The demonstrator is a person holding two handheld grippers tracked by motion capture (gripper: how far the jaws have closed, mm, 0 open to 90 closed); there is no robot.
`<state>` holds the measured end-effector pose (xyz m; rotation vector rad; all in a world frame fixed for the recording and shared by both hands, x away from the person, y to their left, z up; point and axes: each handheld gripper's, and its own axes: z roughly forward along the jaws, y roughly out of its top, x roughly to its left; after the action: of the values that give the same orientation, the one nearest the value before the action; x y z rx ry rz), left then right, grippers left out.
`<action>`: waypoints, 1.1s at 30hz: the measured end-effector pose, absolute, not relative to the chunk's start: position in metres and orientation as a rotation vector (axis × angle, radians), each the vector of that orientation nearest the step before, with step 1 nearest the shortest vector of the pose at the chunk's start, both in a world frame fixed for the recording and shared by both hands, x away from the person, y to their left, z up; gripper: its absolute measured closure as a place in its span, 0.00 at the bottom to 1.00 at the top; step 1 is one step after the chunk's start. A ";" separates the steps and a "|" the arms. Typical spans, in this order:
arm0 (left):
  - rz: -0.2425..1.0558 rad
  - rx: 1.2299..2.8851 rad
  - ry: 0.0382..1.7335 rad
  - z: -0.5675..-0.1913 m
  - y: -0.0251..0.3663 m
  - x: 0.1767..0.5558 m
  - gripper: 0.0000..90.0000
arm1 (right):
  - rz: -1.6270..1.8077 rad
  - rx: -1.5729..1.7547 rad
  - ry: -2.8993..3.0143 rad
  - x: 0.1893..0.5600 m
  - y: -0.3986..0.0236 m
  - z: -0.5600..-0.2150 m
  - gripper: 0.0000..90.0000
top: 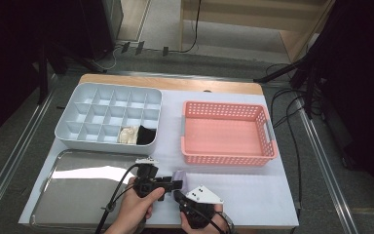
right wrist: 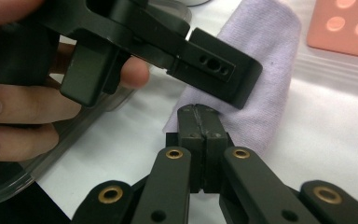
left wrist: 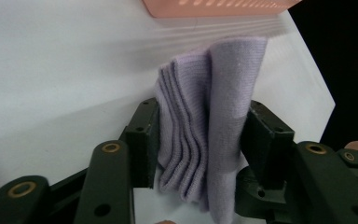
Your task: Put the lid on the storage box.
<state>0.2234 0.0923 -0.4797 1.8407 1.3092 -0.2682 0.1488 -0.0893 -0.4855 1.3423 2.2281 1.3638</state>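
Folded lilac cloth (left wrist: 212, 116) lies on the white table (top: 253, 190) just in front of the pink basket (top: 226, 131), on the person's side, long axis pointing toward the basket. Left gripper (left wrist: 200, 140) straddles its folded edges, jaws half-spread, pads against both sides. Right gripper (right wrist: 200, 135), pressed together, pinches the cloth's near end; both are equally close.

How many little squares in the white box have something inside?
2: in the white plastic divider box, a cream folded cloth and a black folded cloth fill neighbouring front-row squares, near its right end.
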 end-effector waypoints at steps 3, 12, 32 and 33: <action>-0.299 1.841 1.289 -0.480 0.094 0.223 0.74 | 1.363 1.341 2.229 0.149 -0.089 -0.485 1.00; -0.192 1.857 1.206 -0.468 0.099 0.215 0.80 | 1.402 1.297 2.222 0.145 -0.094 -0.480 0.98; -0.021 1.796 1.191 -0.445 0.140 0.205 0.80 | 1.407 1.270 2.122 0.154 -0.110 -0.478 0.69; -0.017 1.794 1.193 -0.445 0.142 0.204 0.80 | 1.407 1.270 2.116 0.154 -0.110 -0.478 0.69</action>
<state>0.2044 0.1418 -0.4448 1.7941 1.1931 -0.0174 0.1543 -0.1102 -0.4779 1.2701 2.1162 1.4066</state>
